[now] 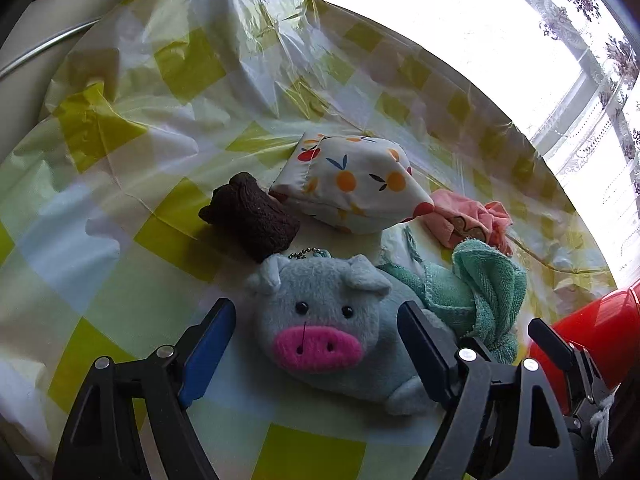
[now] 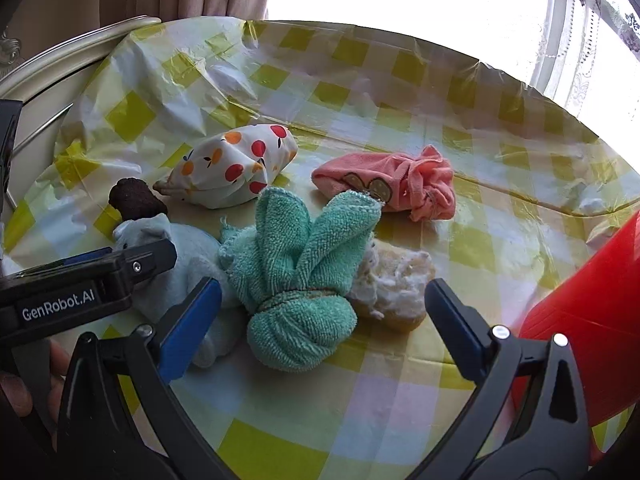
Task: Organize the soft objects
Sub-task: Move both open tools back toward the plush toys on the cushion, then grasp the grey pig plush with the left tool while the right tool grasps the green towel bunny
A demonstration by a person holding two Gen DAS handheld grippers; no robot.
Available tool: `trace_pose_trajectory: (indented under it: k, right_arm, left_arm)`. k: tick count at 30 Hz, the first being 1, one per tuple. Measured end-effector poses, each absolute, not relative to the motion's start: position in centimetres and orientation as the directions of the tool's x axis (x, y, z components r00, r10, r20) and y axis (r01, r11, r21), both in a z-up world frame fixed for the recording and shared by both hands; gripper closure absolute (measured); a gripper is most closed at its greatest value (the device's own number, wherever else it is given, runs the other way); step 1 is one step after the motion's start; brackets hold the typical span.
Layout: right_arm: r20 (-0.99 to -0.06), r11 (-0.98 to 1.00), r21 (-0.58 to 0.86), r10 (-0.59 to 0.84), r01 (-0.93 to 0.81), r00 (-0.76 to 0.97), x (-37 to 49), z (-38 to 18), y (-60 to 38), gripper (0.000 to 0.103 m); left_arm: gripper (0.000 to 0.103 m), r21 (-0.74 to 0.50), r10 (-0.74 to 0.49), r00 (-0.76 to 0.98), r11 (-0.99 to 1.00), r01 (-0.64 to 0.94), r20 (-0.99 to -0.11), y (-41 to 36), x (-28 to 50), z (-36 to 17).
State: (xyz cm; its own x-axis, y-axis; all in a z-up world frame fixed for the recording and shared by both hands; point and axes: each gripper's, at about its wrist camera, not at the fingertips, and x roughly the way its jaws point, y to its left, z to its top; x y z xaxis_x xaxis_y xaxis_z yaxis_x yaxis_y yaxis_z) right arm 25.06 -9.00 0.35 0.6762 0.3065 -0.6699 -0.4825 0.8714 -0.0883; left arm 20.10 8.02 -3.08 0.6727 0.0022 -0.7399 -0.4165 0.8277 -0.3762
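A pale blue plush pig (image 1: 324,320), pink-snouted with bead eyes and a ball chain at its head, lies on a table between the wide-spread fingers of the left gripper (image 1: 316,352), which touch nothing. Just right of the pig sits a teal terry towel (image 2: 296,280) tied into a bundle with two upright folds; the right gripper (image 2: 320,324) frames it, fingers wide and empty. Behind the pig rest a dark brown nubbly piece (image 1: 252,216) and a smooth fruit-print fabric pouch (image 1: 352,184). Beyond the towel lies a crumpled pink cloth (image 2: 392,184); beside it, a cream fluffy lump (image 2: 396,284). A glossy, creased yellow-checked plastic tablecloth (image 2: 360,80) covers the table. A red plastic container (image 2: 592,308) stands far right, before a bright curtained window (image 1: 520,40).
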Motion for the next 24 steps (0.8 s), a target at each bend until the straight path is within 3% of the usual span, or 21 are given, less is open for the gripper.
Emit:
trace_pose_trajectory:
  k: [3, 4, 5, 7, 24]
  right_arm:
    - [-0.687, 0.866, -0.077, 0.314, -0.495, 0.656, 25.4, -0.4, -8.6, 0.017]
    - [-0.692, 0.86, -0.06, 0.33, -0.507, 0.642, 25.5, -0.6, -8.6, 0.027]
    - [-0.695, 0.856, -0.051, 0.339, -0.514, 0.634, 25.4, -0.8, -8.6, 0.036]
    - [-0.688, 0.852, -0.052, 0.347, -0.52, 0.637, 25.1, -0.9, -8.5, 0.044]
    - [-0.625, 0.856, 0.046, 0.427, -0.515, 0.654, 21.5, 1.1, -12.4, 0.047]
  left_arm:
    - [0.04, -0.369, 0.004, 0.673, 0.834, -0.411, -0.739, 7.9, 20.1, -3.1]
    - [0.044, -0.37, 0.002, 0.674, 0.835, -0.408, -0.739, 7.8, 20.1, -3.1]
    - [0.047, -0.372, -0.002, 0.676, 0.836, -0.403, -0.737, 7.7, 20.0, -3.1]
    - [0.05, -0.373, -0.006, 0.677, 0.839, -0.397, -0.736, 7.6, 20.0, -3.1]
    - [0.059, -0.367, 0.033, 0.716, 0.842, -0.396, -0.697, 5.9, 15.3, -0.4]
